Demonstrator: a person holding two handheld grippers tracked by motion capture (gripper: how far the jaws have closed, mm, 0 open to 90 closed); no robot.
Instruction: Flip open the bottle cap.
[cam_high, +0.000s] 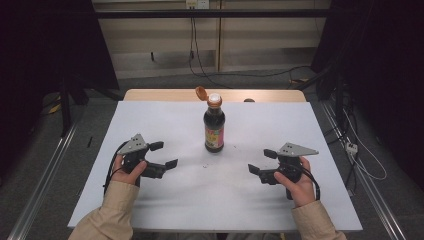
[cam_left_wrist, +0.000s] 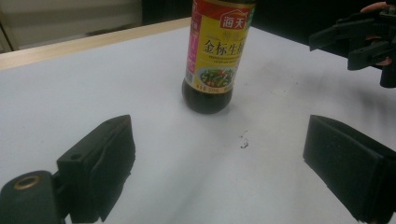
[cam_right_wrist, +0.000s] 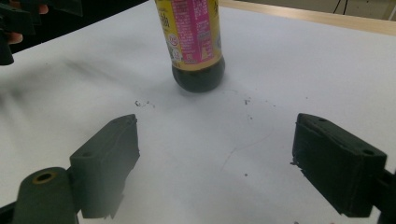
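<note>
2 claws rest low on the white desk (cam_high: 150, 195), one on each side of a soy sauce bottle (cam_high: 214, 131), and neither touches it. The left claw (cam_high: 163, 155) has its jaws spread wide with nothing between them; the right claw (cam_high: 263, 161) is released in the same way. The bottle stands upright near the middle of the desk, toward the far edge, between the 2 claws and somewhat beyond them. Its orange flip cap (cam_high: 201, 93) hangs open to one side, so the white spout is bare. Judging by that, the cap work is either already done or waiting to be closed; no grasp has begun.

In the left gripper view the bottle (cam_left_wrist: 215, 51) sits ahead of the jaws with the other claw (cam_left_wrist: 362, 44) farther off. In the right gripper view the bottle (cam_right_wrist: 194, 44) is likewise ahead. A few dark specks (cam_right_wrist: 142, 103) mark the sheet nearby. Nothing stands between either claw and the bottle.
</note>
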